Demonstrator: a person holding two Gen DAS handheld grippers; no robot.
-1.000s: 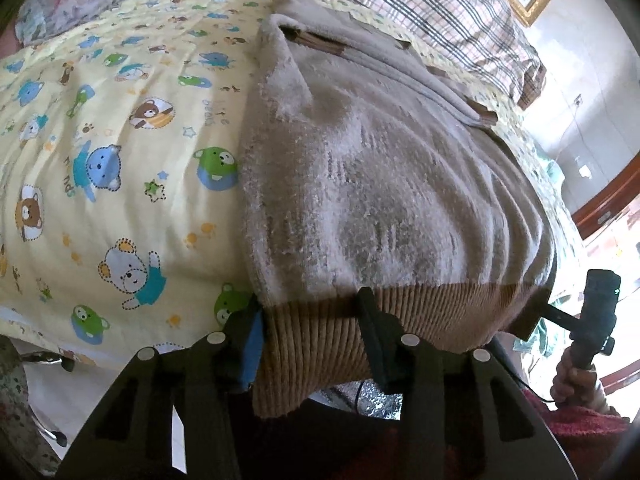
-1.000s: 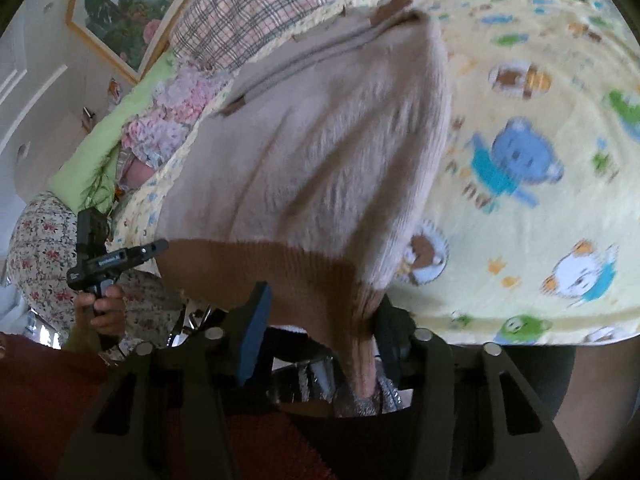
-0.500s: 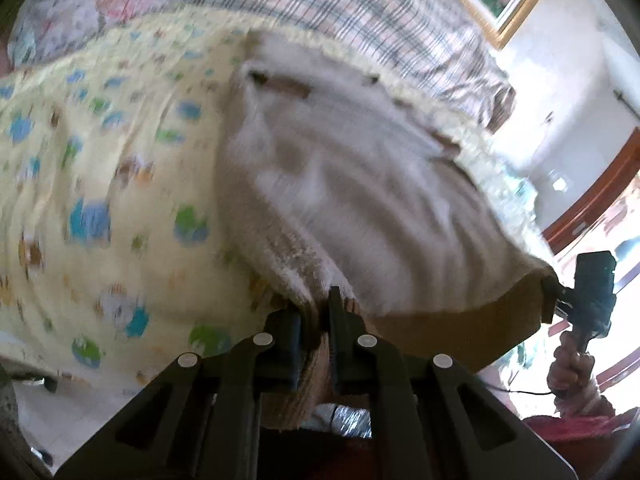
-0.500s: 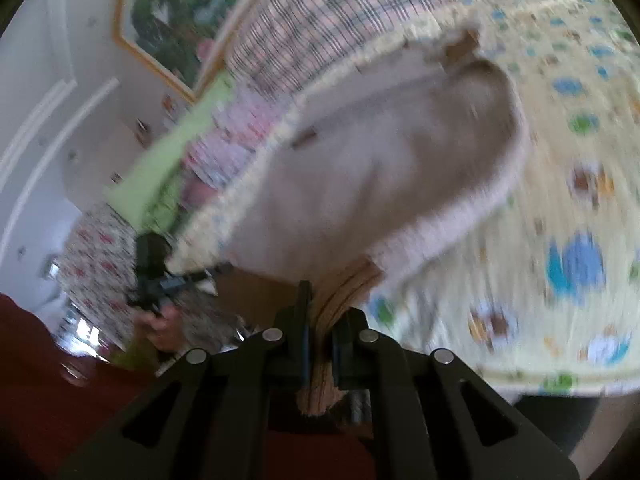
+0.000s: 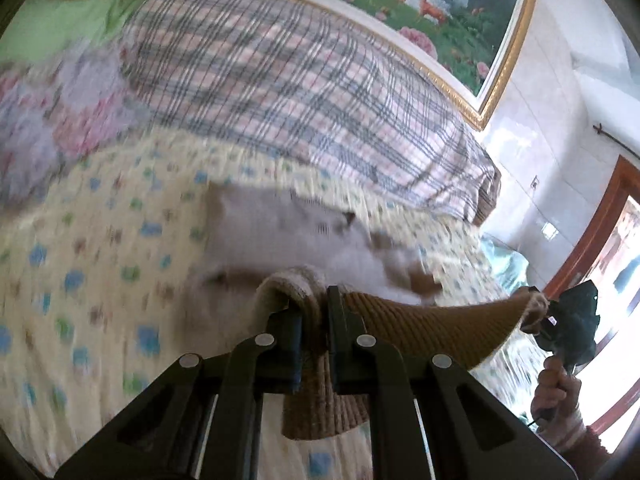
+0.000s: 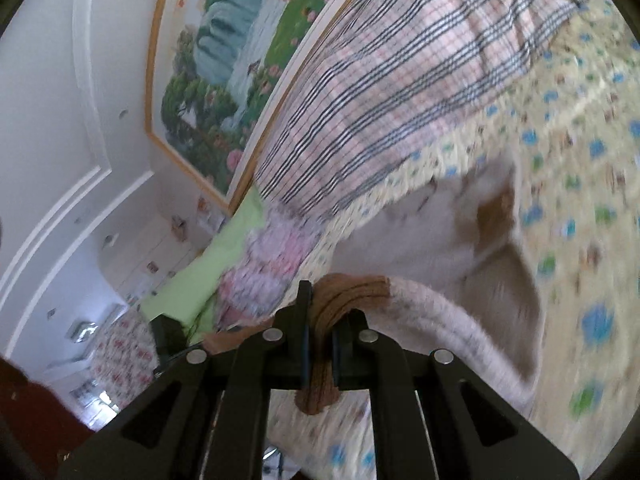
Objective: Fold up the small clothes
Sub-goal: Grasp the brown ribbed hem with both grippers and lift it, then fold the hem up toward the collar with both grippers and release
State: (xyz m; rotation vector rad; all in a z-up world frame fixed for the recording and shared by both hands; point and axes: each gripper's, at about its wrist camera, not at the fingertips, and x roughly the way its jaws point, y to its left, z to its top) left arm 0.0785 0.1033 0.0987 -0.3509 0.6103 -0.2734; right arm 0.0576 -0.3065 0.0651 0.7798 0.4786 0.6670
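Note:
A small beige fuzzy sweater (image 5: 272, 232) with a brown ribbed hem (image 5: 432, 328) lies on the yellow cartoon-print bedsheet (image 5: 100, 280). My left gripper (image 5: 314, 320) is shut on the hem's left corner and holds it lifted above the bed. My right gripper (image 6: 320, 332) is shut on the hem's other corner (image 6: 344, 292); it also shows at the right of the left wrist view (image 5: 568, 320). The hem stretches taut between both grippers, and the sweater body (image 6: 432, 232) trails away toward the pillows. The view is motion-blurred.
A plaid blanket (image 5: 300, 92) lies across the head of the bed, with a floral pillow (image 5: 52, 120) and a green one (image 6: 224, 256) beside it. A framed landscape painting (image 5: 440, 8) hangs on the wall. A wooden door frame (image 5: 592, 232) stands at the right.
Both grippers closed on the hem corners, then lifted them and carried them forward toward the head of the bed. The sweater's lower part has risen off the sheet.

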